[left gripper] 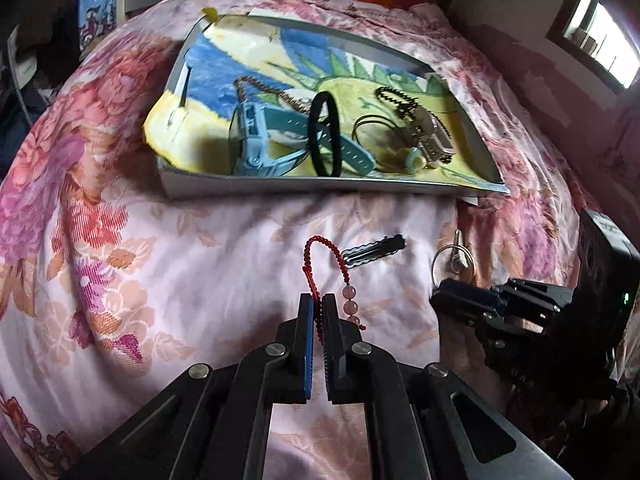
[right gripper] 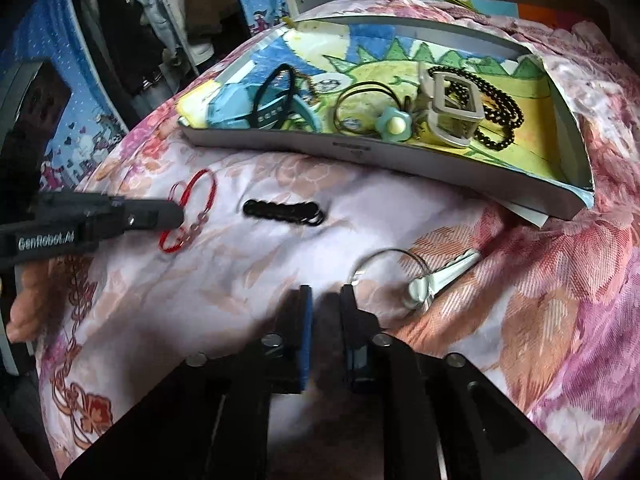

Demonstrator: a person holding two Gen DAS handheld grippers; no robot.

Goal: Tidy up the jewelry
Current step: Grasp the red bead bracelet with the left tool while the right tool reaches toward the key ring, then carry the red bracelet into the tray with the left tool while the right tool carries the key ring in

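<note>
A bed [left gripper: 160,260] covered in a pink floral quilt [right gripper: 560,280] fills the space ahead of the gripper. A bright window [left gripper: 600,40] sits high to the right on a dim wall. Hanging clothes [right gripper: 132,32] and blue patterned panels [right gripper: 76,92] stand far left.

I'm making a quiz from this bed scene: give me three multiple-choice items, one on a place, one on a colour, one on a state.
1. Where is the black hair clip?
A. in the tray
B. on the bedspread before the tray
C. in the right gripper

2. What colour is the bracelet cord?
A. red
B. green
C. white

3. How is the left gripper?
A. wide open
B. shut on the bracelet
C. shut on the watch

Answers: 1 B, it lies on the floral cloth short of the tray wall. 2 A, the beaded cord is red. 3 B, the fingers pinch the cord.
</note>
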